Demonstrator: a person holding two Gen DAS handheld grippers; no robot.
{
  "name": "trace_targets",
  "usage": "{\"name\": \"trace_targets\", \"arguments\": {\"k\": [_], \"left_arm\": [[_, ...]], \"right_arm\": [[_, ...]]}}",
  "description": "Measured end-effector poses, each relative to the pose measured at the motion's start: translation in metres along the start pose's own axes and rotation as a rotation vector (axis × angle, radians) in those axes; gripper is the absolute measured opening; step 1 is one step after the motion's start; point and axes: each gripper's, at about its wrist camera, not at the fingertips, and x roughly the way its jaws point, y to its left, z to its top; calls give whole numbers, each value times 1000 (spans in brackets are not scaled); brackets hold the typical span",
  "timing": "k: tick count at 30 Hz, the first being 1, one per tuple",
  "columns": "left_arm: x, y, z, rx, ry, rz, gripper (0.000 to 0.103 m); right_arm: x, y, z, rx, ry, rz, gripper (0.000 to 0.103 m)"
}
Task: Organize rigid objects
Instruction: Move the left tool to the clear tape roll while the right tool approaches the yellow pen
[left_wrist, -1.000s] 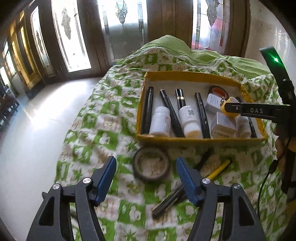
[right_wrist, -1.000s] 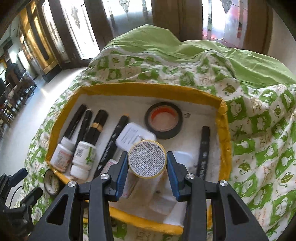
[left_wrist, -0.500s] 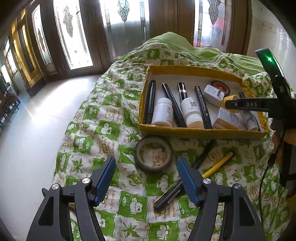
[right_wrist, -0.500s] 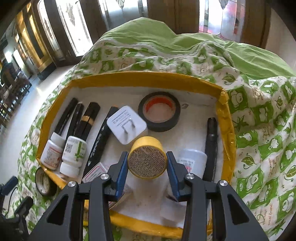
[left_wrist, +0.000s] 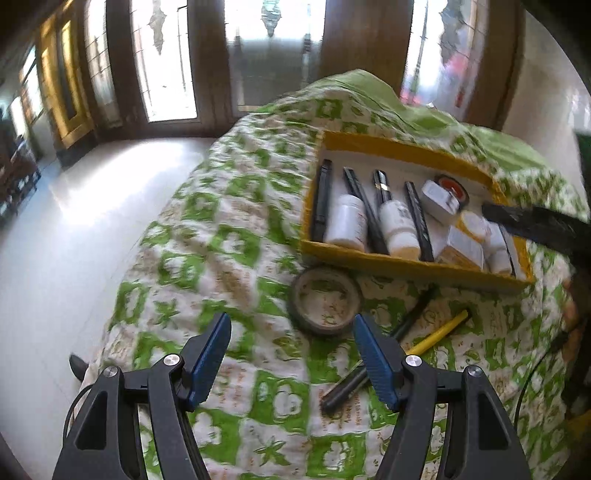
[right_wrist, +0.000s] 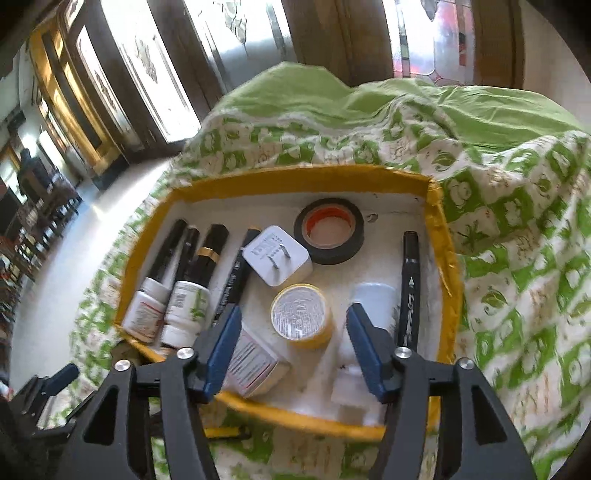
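Hovering: R tool (right_wrist: 293, 334), spread, over tray (right_wrist: 306, 179)

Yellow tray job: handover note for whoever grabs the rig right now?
Right gripper: open, empty, above the near part of the yellow tray. The yellow-rimmed jar stands in the tray between its fingers, released.
Left gripper: open, empty, over the bedspread near the loose tape roll.
Done: in the tray are pens, white bottles, a white plug adapter, black tape, a small box and the jar.
Left: tape roll, a black pen and a yellow pen lie on the bedspread in front of the tray. Left gripper looks best placed for the roll.
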Motion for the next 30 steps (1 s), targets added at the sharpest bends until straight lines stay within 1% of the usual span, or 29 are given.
{"name": "trace_targets", "arguments": {"k": [1, 3, 4, 6, 10, 14, 16, 18, 21, 26, 30], "left_arm": [[-3, 8, 0, -33, -4, -3, 72], [-6, 21, -1, -84, -5, -8, 73], [-8, 27, -2, -112, -5, -12, 74], [-12, 39, -4, -165, -7, -18, 74], [-19, 60, -6, -264, -12, -35, 74], [-15, 63, -10, -295, 11, -32, 75], [-11, 61, -11, -291, 23, -26, 75], [-9, 58, -12, -279, 33, -23, 75], [-4, 51, -13, -250, 45, -24, 75], [0, 42, -13, -209, 53, -23, 75], [1, 37, -12, -192, 56, -27, 75]], "right_arm": [[-9, 1, -4, 11, -12, 15, 64], [-21, 3, -11, 24, -23, 39, 71], [-27, 5, -16, 33, -25, 53, 73], [-35, 9, -28, 51, -17, 82, 81], [-42, 20, -53, 66, 35, 151, 82], [-32, 26, -74, 122, 150, 262, 82], [-24, 26, -82, 152, 199, 289, 78], [-14, 27, -87, 160, 238, 288, 64], [-5, 27, -90, 174, 268, 289, 51], [9, 20, -91, 251, 283, 310, 45], [20, 10, -89, 362, 300, 361, 41]]}}
